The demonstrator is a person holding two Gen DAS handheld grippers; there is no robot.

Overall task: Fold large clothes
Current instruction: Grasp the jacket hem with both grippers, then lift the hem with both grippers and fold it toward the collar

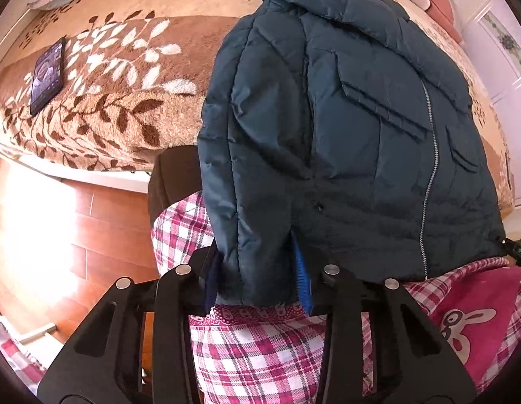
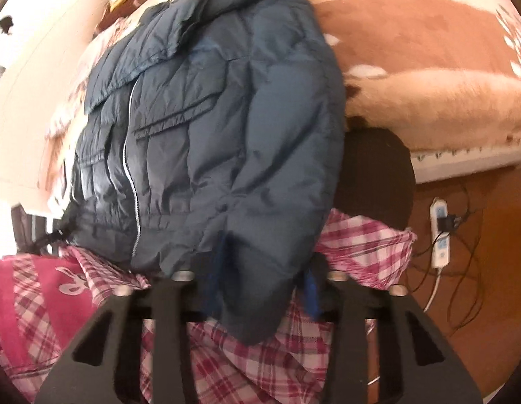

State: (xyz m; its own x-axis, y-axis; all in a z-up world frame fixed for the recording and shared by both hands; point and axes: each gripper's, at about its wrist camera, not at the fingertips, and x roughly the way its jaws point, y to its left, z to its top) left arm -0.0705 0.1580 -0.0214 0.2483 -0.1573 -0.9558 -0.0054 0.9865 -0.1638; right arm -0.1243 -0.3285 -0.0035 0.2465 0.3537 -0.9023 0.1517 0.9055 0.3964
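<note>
A dark teal puffer jacket (image 1: 344,118) lies zipper side up on a bed with a brown leaf-patterned blanket (image 1: 126,67), its lower part hanging over the near edge. In the left wrist view my left gripper (image 1: 257,286) is shut on a sleeve end of the jacket, and the fabric fills the gap between the blue pads (image 1: 302,282). The right wrist view shows the same jacket (image 2: 210,118), slightly blurred. My right gripper (image 2: 260,293) is shut on the other sleeve end, which droops below the fingers.
A person's pink plaid garment (image 1: 260,353) is right under both grippers. A phone (image 1: 46,75) lies on the blanket at the left. A dark rounded object (image 2: 378,185) sits by the bed edge. A white power strip (image 2: 440,232) and cables lie on the wooden floor (image 1: 109,229).
</note>
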